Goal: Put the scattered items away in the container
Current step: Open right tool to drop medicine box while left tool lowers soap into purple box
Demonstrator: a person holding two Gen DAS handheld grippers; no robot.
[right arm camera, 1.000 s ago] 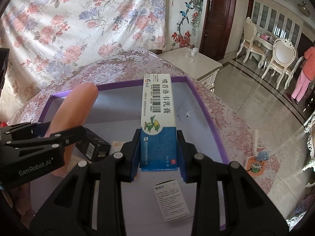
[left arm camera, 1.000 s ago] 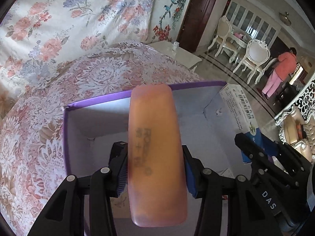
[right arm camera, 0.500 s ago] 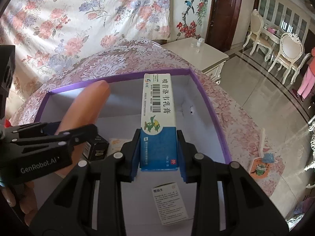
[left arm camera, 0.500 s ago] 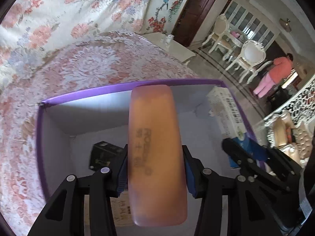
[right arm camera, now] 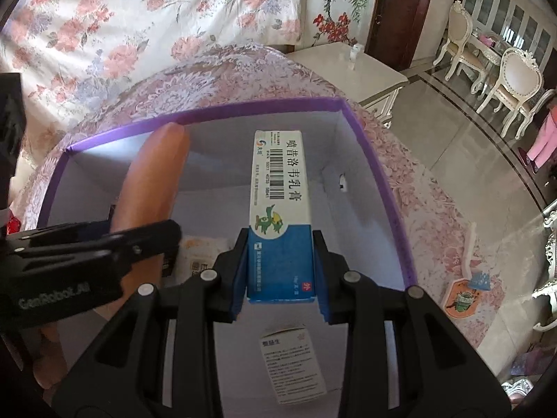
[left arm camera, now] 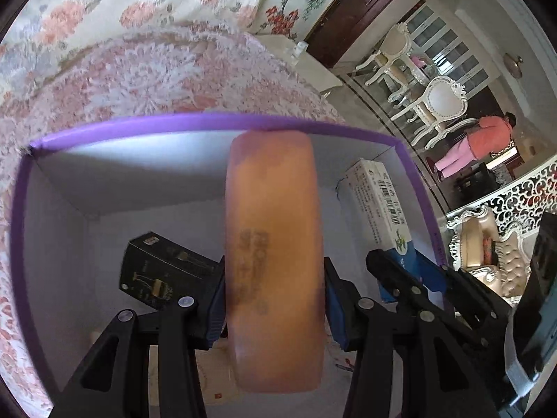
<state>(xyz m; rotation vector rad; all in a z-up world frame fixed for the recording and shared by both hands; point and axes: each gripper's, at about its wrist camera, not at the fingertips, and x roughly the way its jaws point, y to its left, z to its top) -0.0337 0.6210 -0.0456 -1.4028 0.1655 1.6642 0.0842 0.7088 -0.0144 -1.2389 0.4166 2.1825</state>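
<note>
Orange case [left arm camera: 273, 261], smooth, rounded, faint blurred print.

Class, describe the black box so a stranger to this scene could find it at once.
Find the purple-rimmed box on the flowered table. On its floor by the left wall lies the black box with gold print. Its neighbours are pale cartons and papers; it alone is dark.

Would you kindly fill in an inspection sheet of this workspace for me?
Surface: round table under pink floral lace cloth.
Job's things: purple-rimmed white box; long orange sausage-shaped pack; blue-and-white carton; black carton and white leaflet inside the box.
Clutter: shield-shaped sticker on the cloth.
Grippers: left claw shut on the pack; right claw shut on the blue-and-white carton; both over the box.
Cables: nothing seen.
Surroundings: white chairs, a person far off.
</note>
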